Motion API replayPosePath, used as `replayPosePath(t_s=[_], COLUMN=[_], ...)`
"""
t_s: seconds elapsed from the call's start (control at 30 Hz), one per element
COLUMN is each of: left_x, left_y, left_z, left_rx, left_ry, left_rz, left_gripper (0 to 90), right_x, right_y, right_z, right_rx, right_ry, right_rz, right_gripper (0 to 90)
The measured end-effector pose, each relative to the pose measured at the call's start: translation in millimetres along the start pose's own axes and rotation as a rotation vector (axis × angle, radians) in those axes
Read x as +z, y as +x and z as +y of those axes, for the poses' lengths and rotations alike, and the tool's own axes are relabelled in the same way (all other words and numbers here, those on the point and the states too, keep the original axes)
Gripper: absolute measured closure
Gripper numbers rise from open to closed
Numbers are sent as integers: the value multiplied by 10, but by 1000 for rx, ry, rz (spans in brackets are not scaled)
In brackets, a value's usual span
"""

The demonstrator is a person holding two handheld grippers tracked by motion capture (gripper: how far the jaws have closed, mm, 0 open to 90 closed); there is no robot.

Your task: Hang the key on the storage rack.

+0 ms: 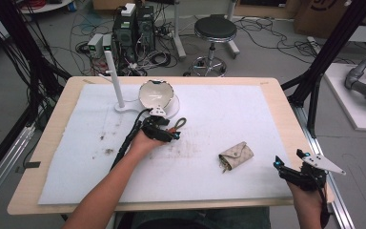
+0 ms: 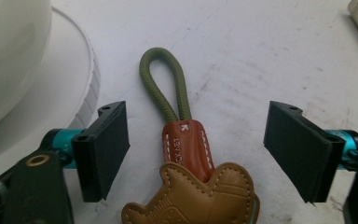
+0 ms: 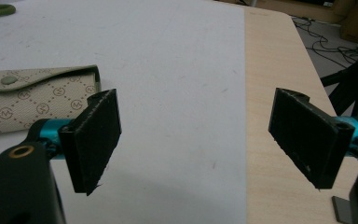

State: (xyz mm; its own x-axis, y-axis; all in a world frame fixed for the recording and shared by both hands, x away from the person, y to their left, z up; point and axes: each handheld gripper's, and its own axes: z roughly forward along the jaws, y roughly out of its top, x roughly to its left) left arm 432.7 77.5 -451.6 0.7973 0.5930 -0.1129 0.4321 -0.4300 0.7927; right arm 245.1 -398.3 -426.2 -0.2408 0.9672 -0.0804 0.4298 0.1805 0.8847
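Left gripper stood released, jaws wide, pads clear of the leather key fob lying between them on the white mat, its olive cord loop pointing away beside the white bowl. Left gripper view showed stitching the high view lost. Beige key pouch lay mid-mat. Right gripper hung released at the table edge.

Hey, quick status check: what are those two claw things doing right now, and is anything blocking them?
Left gripper open, straddling leather keychain, pads not touching. Right gripper open, empty, near table edge. White bowl close beside left jaw.
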Motion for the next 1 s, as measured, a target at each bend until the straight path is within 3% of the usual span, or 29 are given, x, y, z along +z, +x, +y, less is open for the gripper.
replayPosePath(t_s=[0.2, 0.33, 0.43, 0.53, 0.73, 1.0], left_x=[40, 19, 7, -20, -57, -353], left_y=[-33, -20, -12, -12, -33, -34], left_z=[17, 19, 16, 20, 32, 101], left_rx=[10, 44, 42, 73, 101, 69], left_ry=[44, 55, 58, 72, 90, -27], left_rz=[51, 84, 87, 87, 85, 59], left_gripper=[364, 496, 580, 672, 700, 699], right_x=[-4, -2, -9, -12, -8, 63], right_y=[8, -1, 5, 4, 3, 34], right_z=[3, -1, -2, -3, -3, 42], right_rx=[-3, -6, 1, 0, -1, -5], right_ry=[0, 0, 1, 2, 0, -6], right_rz=[1, -1, 0, -3, -2, 9], right_gripper=[171, 171, 171, 171, 171, 171])
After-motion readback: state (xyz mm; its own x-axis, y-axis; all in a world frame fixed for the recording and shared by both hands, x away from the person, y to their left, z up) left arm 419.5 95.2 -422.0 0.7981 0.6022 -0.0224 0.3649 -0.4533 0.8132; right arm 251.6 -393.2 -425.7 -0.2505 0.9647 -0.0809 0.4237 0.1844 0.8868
